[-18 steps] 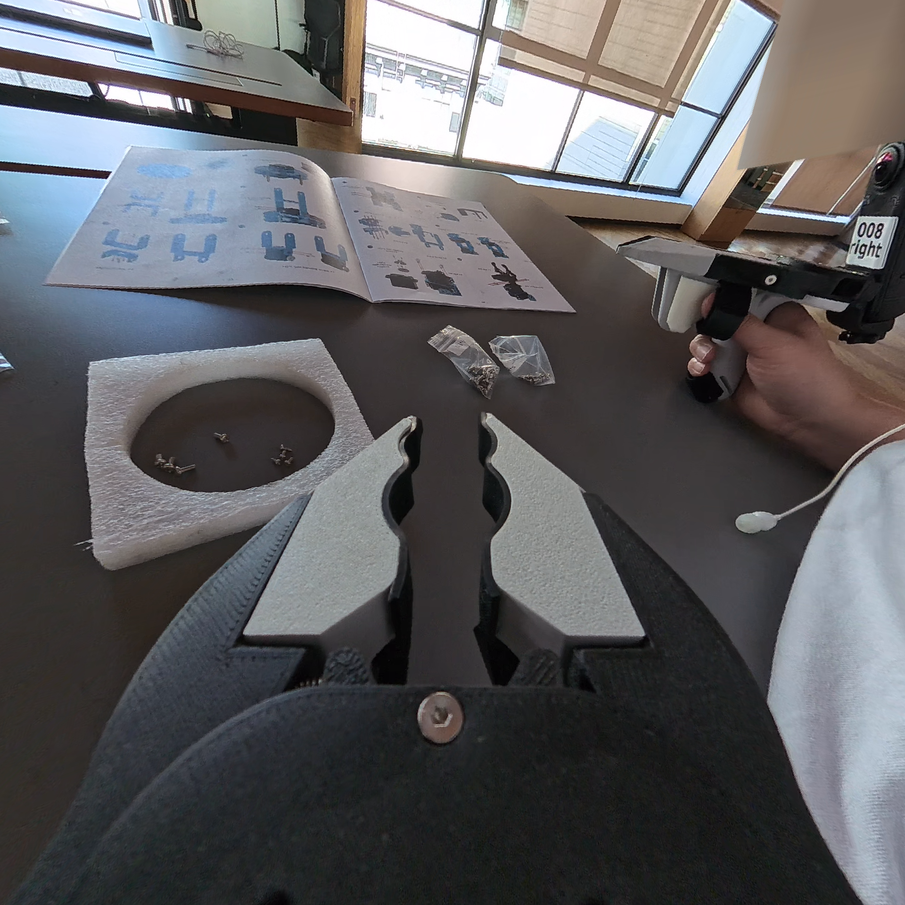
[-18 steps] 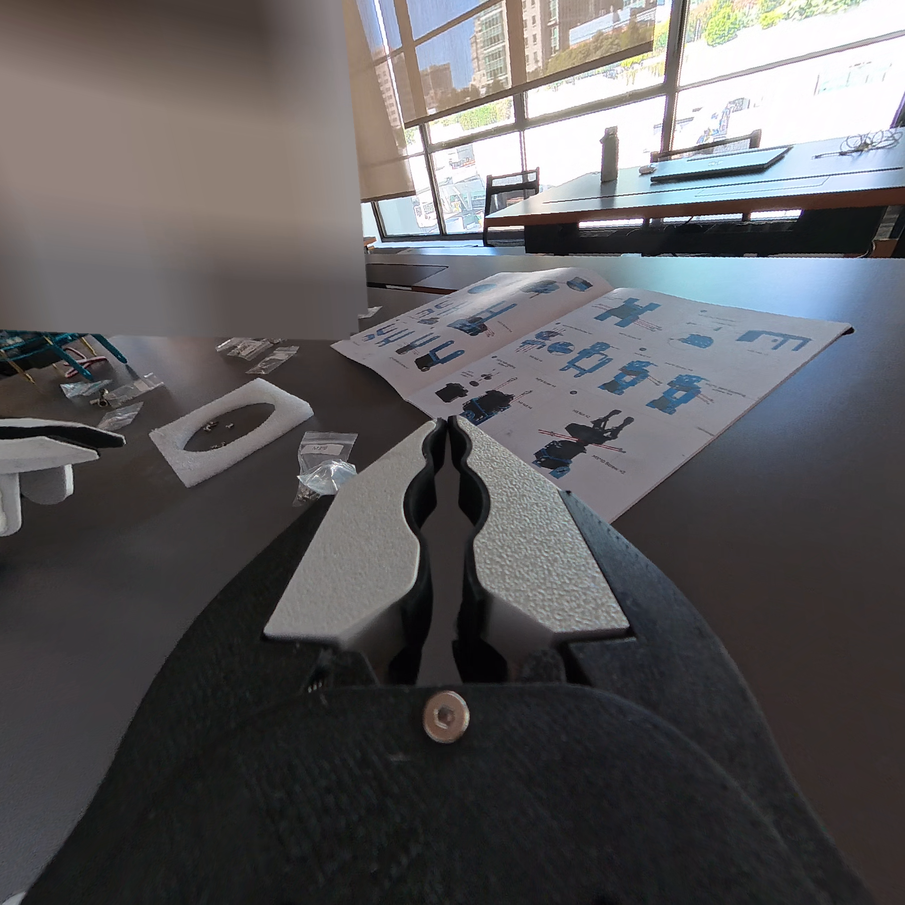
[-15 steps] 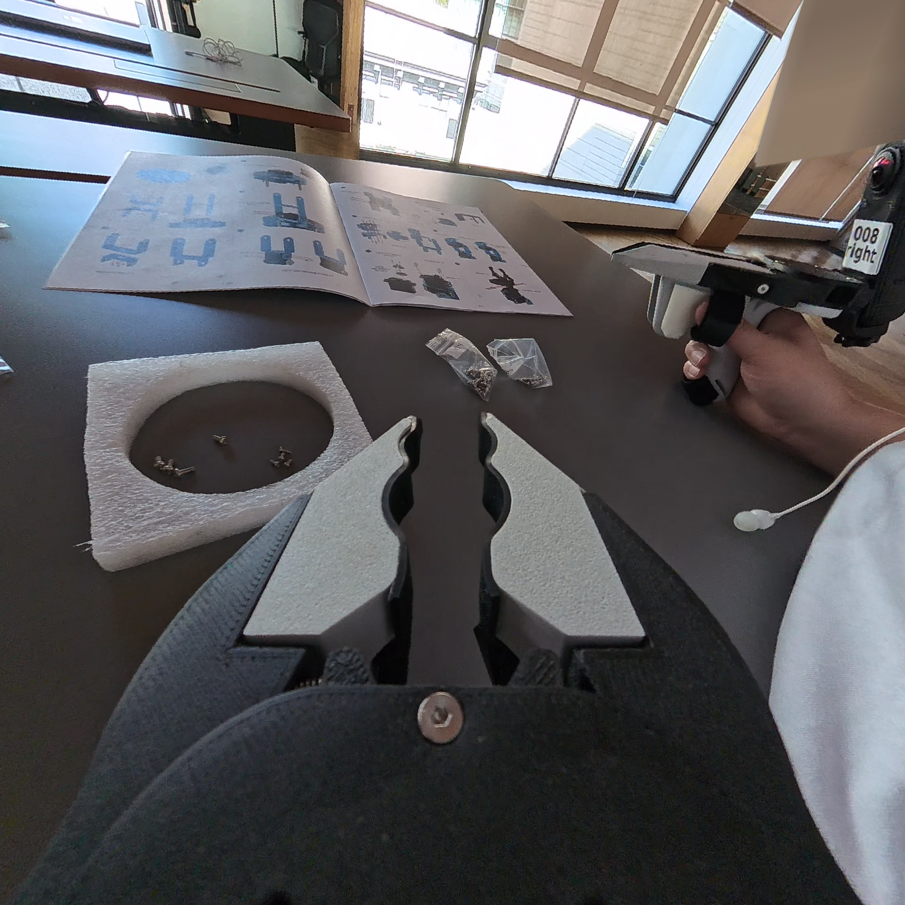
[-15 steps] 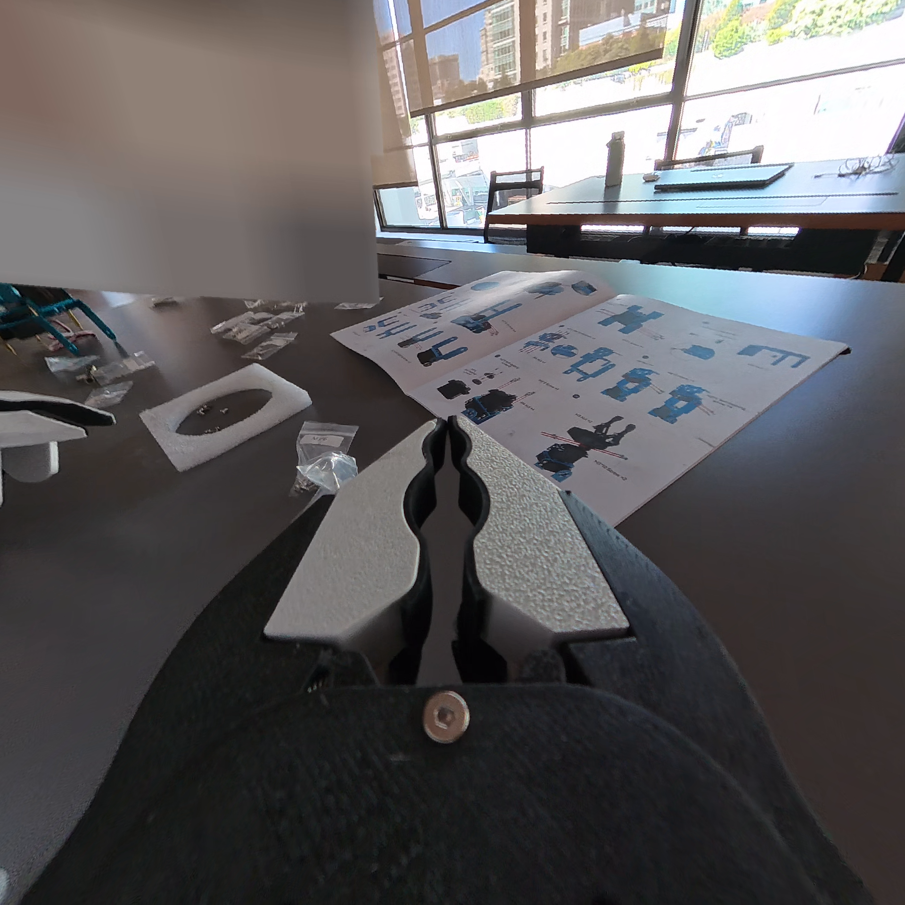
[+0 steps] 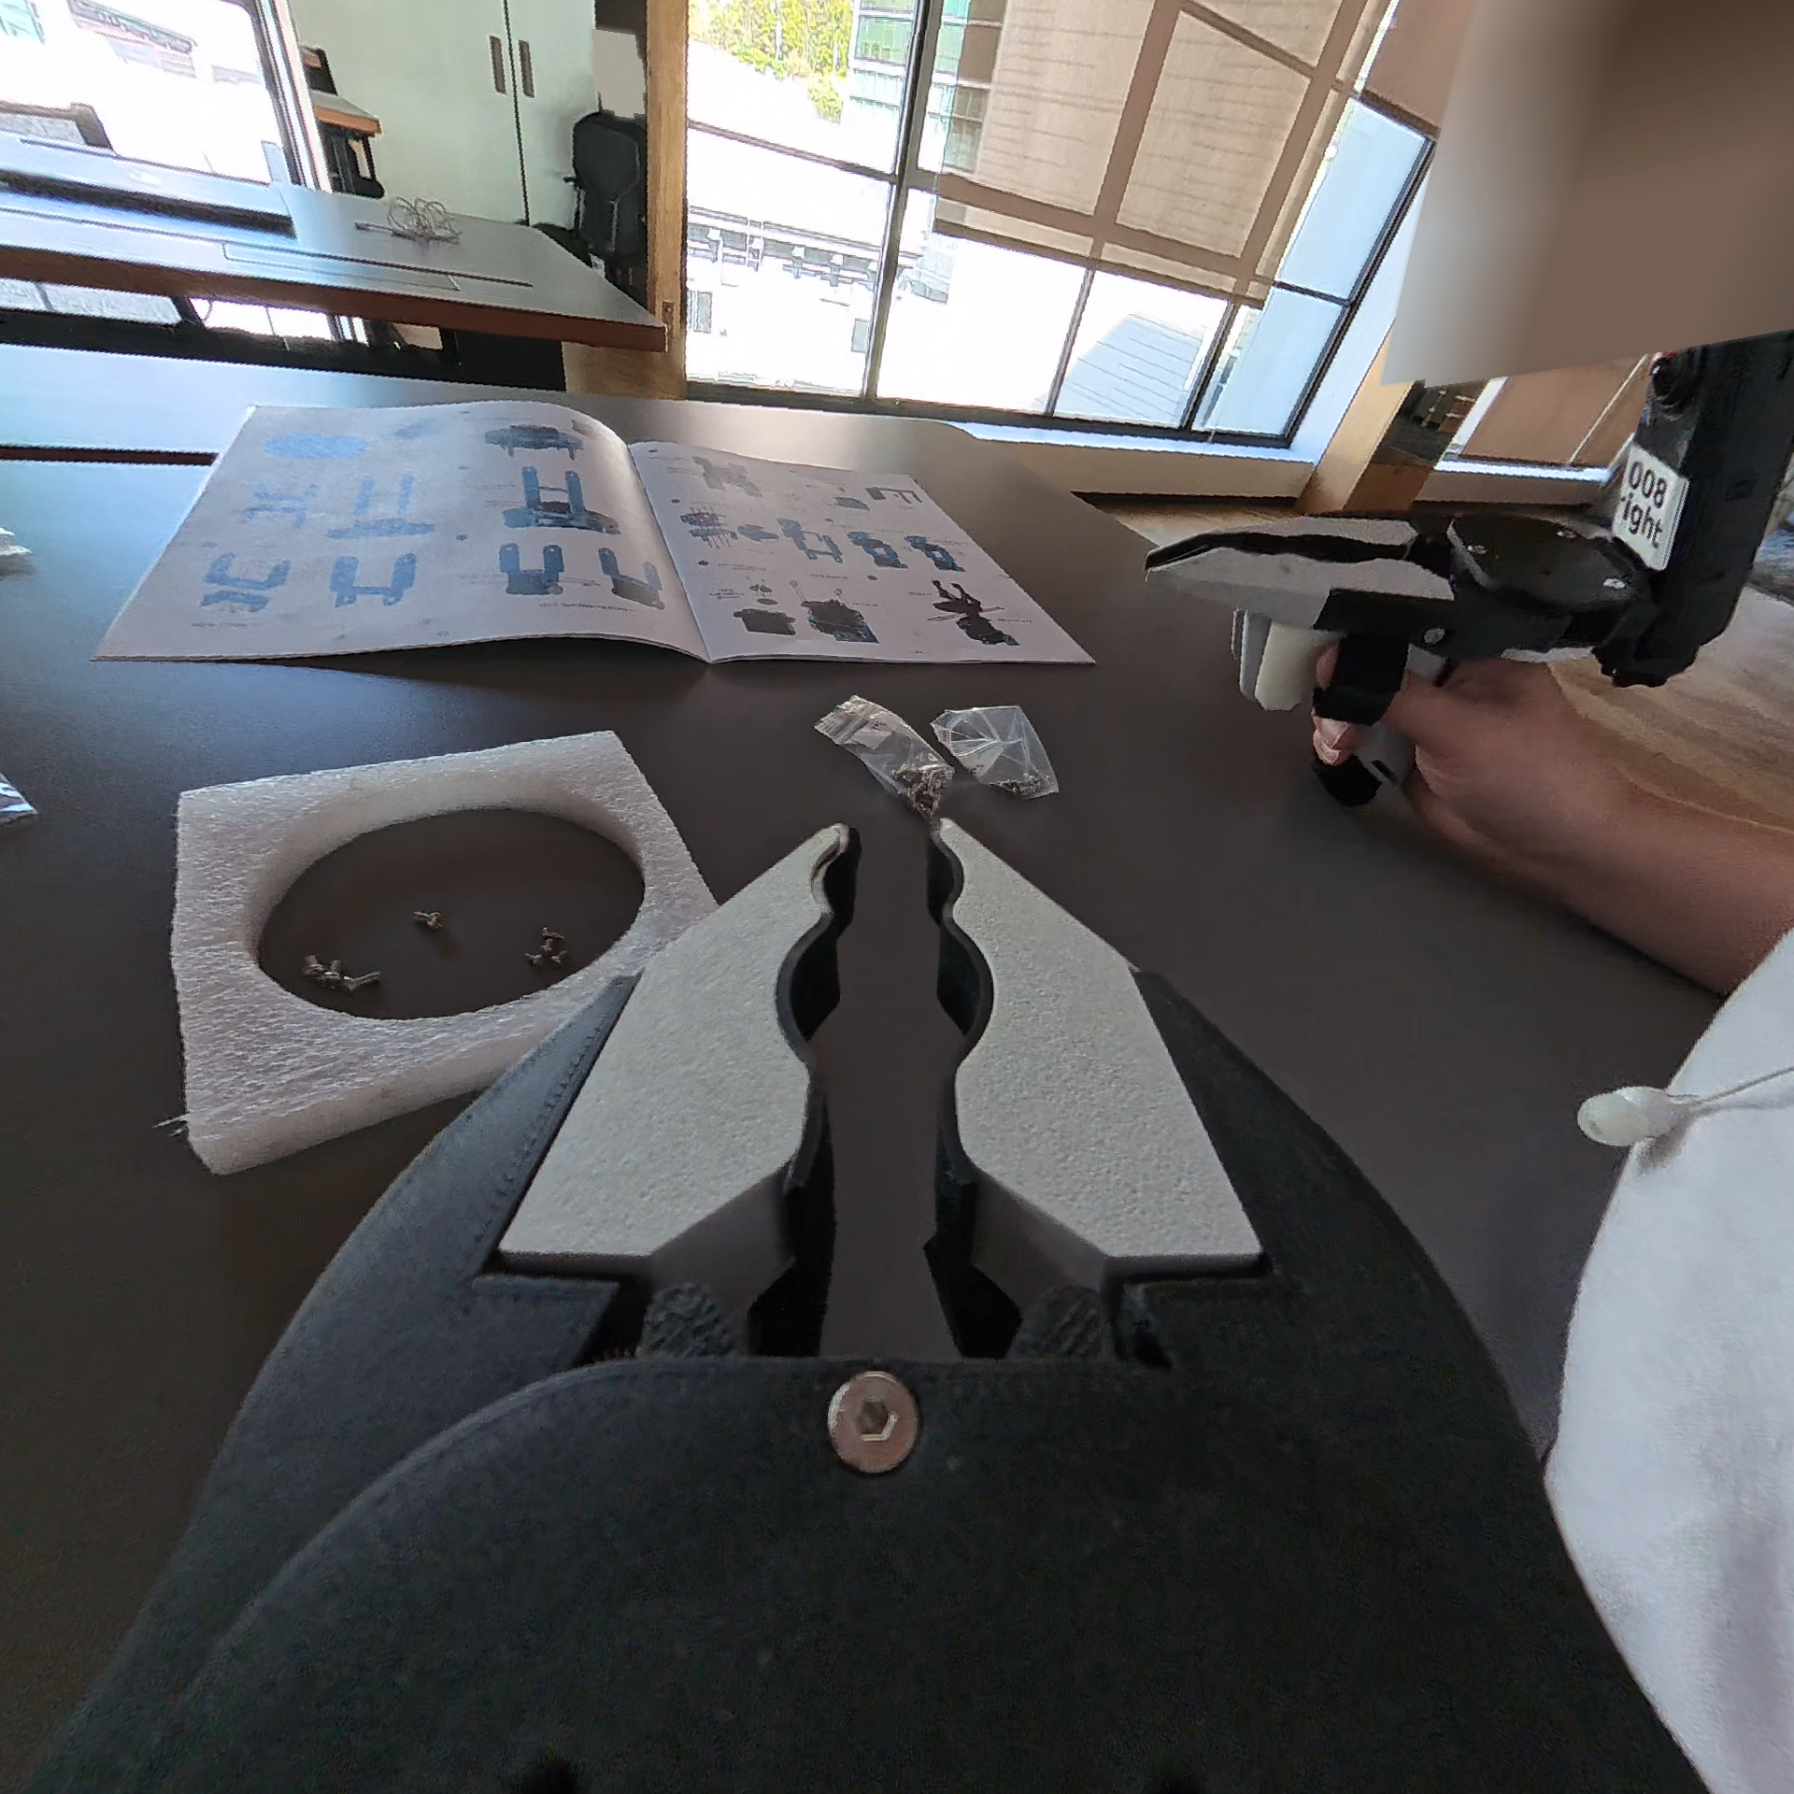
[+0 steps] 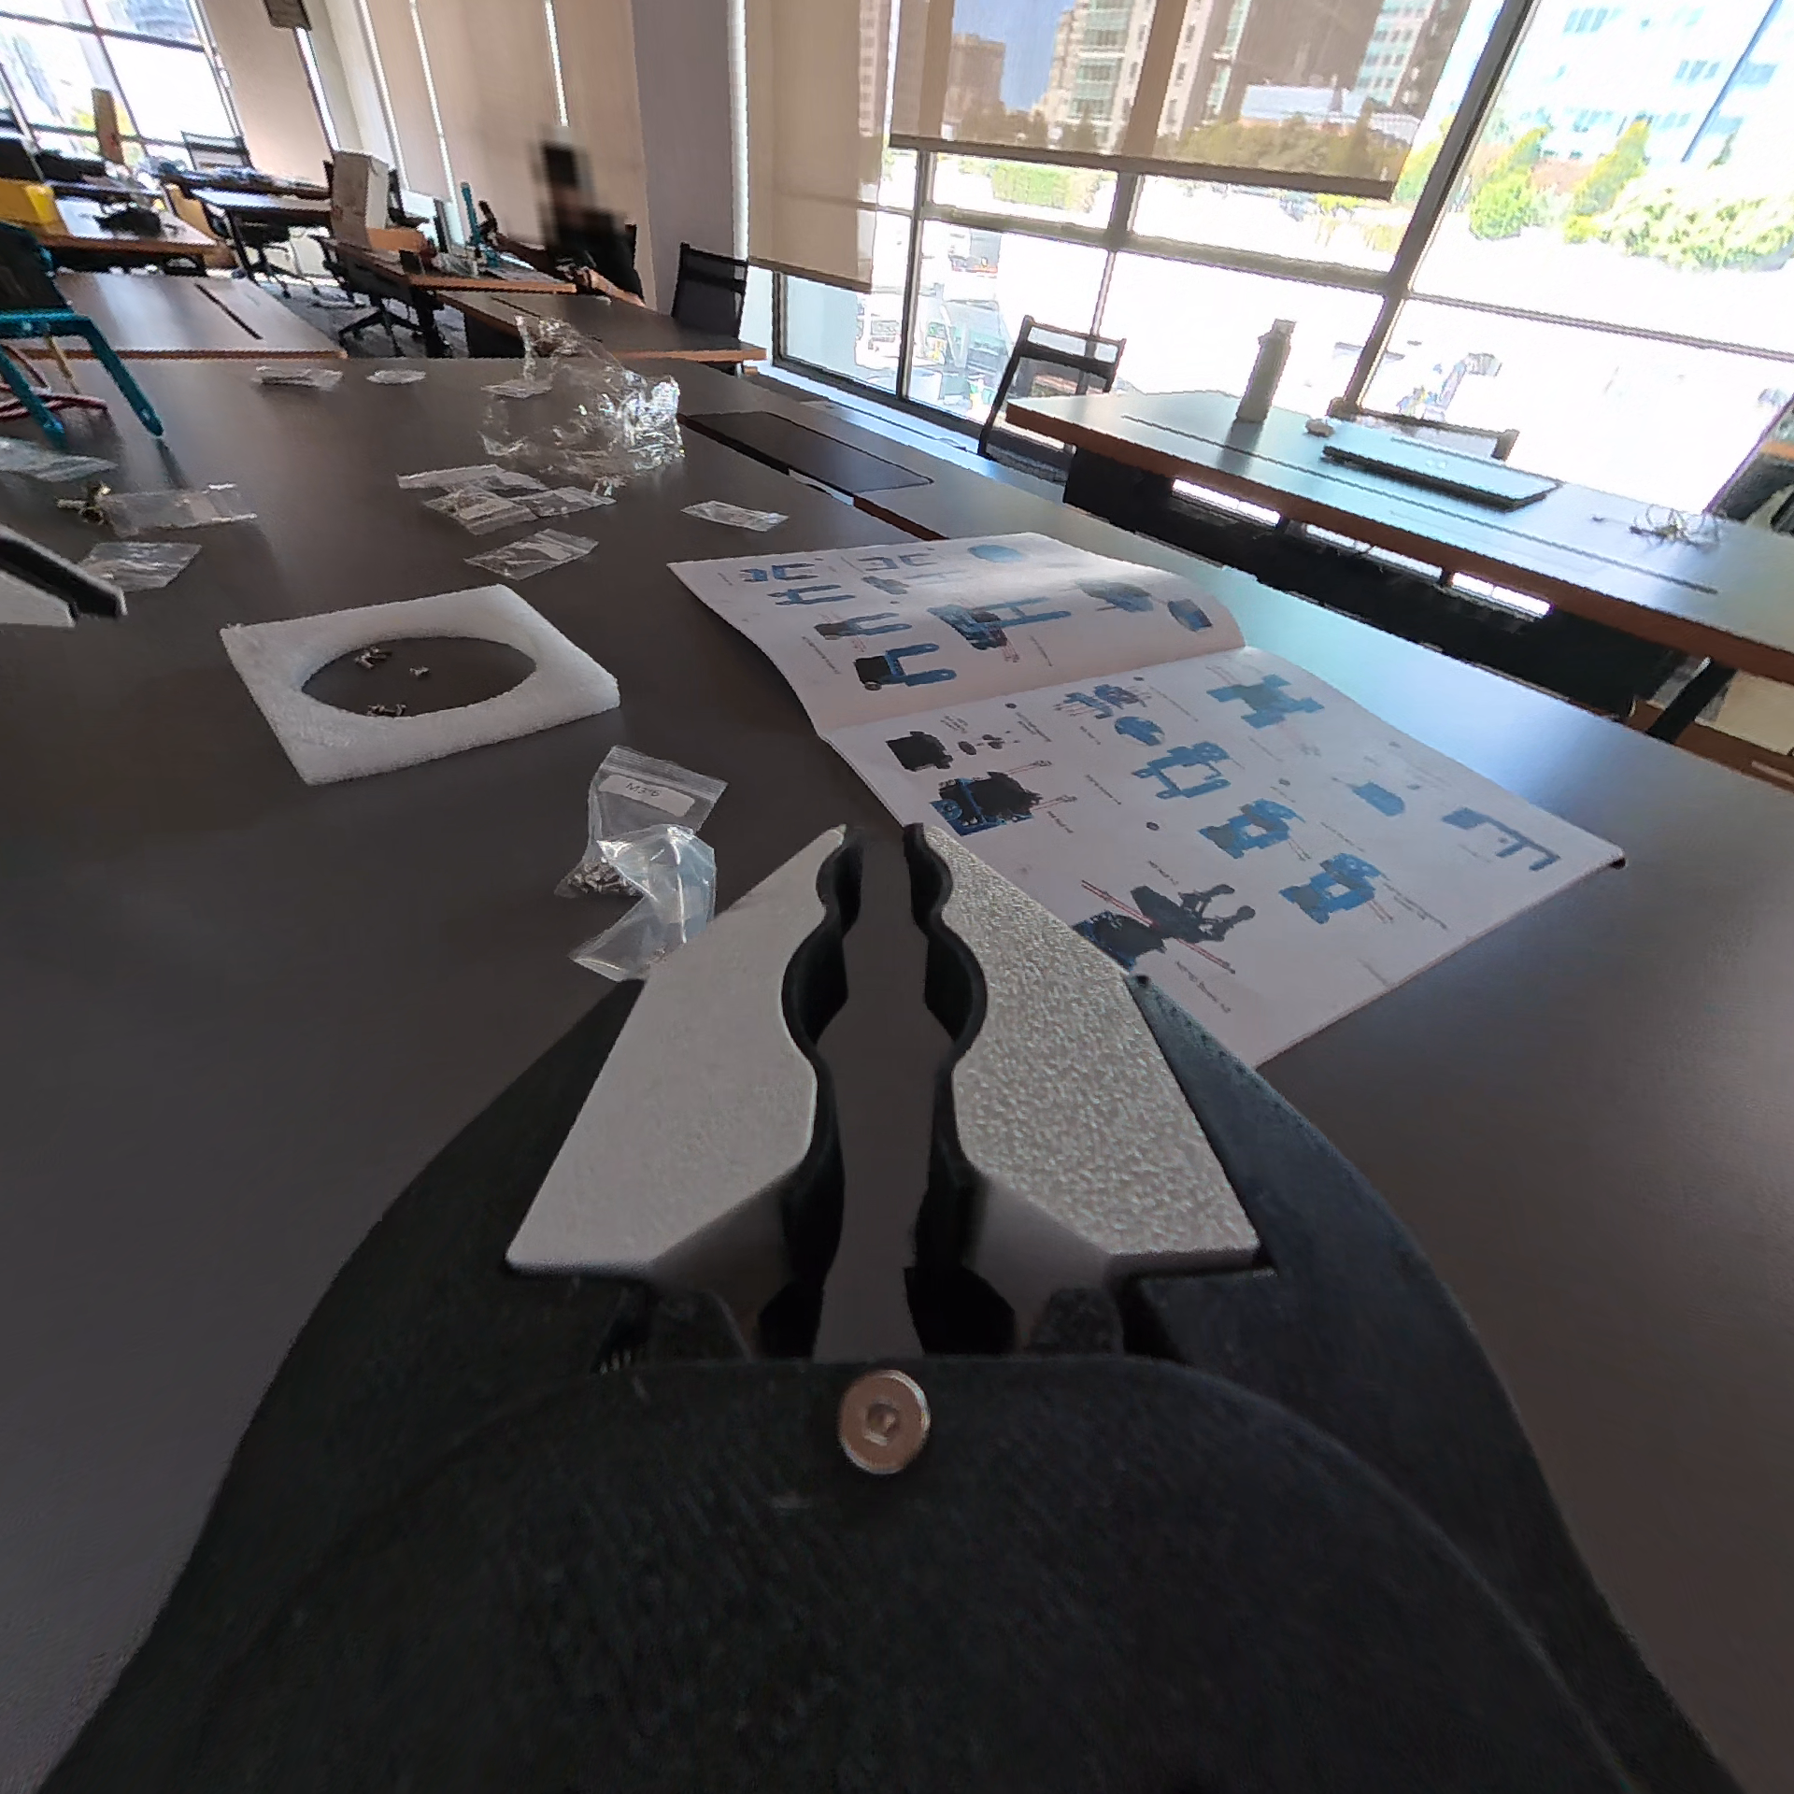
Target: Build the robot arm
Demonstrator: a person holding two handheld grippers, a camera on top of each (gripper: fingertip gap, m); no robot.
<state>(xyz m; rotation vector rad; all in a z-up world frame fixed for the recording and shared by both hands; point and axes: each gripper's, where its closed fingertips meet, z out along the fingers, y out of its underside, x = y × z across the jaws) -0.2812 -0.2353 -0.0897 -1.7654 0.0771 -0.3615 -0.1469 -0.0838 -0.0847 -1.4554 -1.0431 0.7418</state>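
My left gripper (image 5: 889, 835) is open by a narrow gap and empty, low over the dark table (image 5: 1213, 922). Two small clear bags of screws (image 5: 898, 752) lie just beyond its tips. A white foam square (image 5: 243, 1058) with a round cut-out holding several loose screws (image 5: 335, 971) lies to its left. My right gripper (image 6: 877, 856) is also narrowly open and empty. Its tips are between the bags (image 6: 650, 883) and an open booklet (image 6: 1213, 777). It shows in the left wrist view (image 5: 1165, 568), held by a hand (image 5: 1514, 777) at the right.
The booklet (image 5: 437, 544) lies open behind the foam (image 6: 573, 684). More small bags (image 6: 524, 553), crumpled clear plastic (image 6: 582, 417) and a teal frame (image 6: 39, 359) lie farther back. A white sleeve with a cord toggle (image 5: 1616, 1112) is at the right. Other desks stand by the windows. One gripper's finger ends stand about 20 centimetres off the other's.
The left jaws have narrowed a little and the right jaws have widened a little. The right gripper has turned left, bringing more of the table into its view.
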